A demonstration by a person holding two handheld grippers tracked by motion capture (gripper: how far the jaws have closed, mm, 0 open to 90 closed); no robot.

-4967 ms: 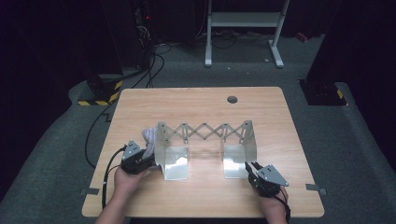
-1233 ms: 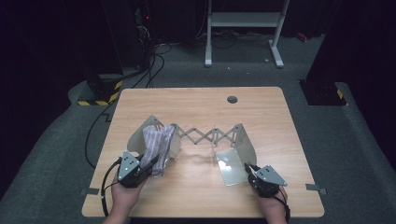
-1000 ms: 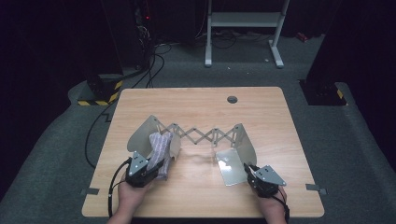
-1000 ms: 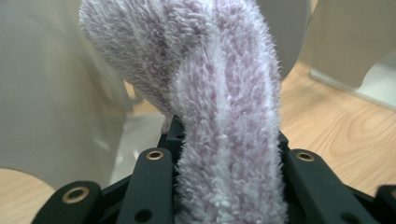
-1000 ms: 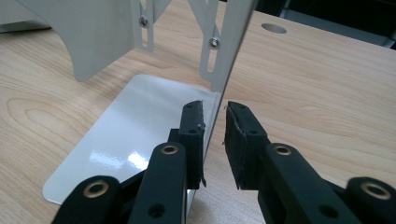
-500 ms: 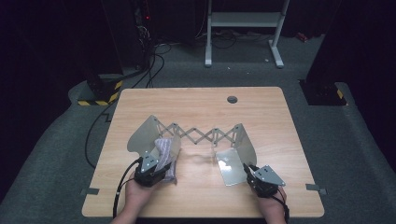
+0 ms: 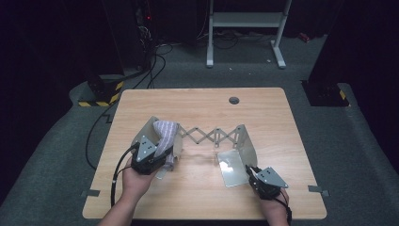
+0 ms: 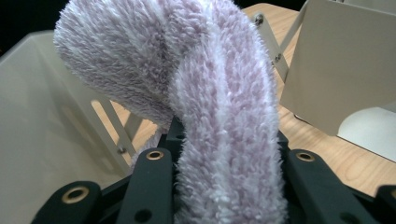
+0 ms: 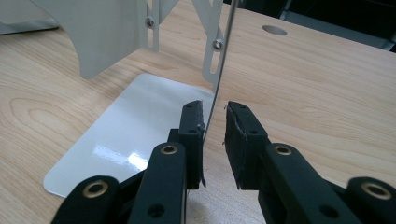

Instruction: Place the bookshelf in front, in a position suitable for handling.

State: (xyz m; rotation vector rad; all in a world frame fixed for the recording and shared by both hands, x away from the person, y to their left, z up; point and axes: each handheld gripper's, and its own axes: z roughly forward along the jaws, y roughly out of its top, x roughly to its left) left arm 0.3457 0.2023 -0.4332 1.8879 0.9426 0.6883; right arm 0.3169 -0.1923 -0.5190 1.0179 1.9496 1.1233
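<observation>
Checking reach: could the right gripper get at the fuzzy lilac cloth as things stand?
Probably not: the right gripper straddles the rack's right end plate, and the lilac cloth sits at the far end in the left gripper.

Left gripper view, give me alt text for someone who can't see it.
A fluffy lilac and white towel rises between the left gripper's black jaws. Beige metal bookend plates stand on either side on the wooden table.

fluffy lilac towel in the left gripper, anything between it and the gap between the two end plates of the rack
Nothing visible. The fluffy lilac-and-white towel, clamped in the left gripper, already drapes beside the left beige metal end plate of the expandable scissor rack.
</observation>
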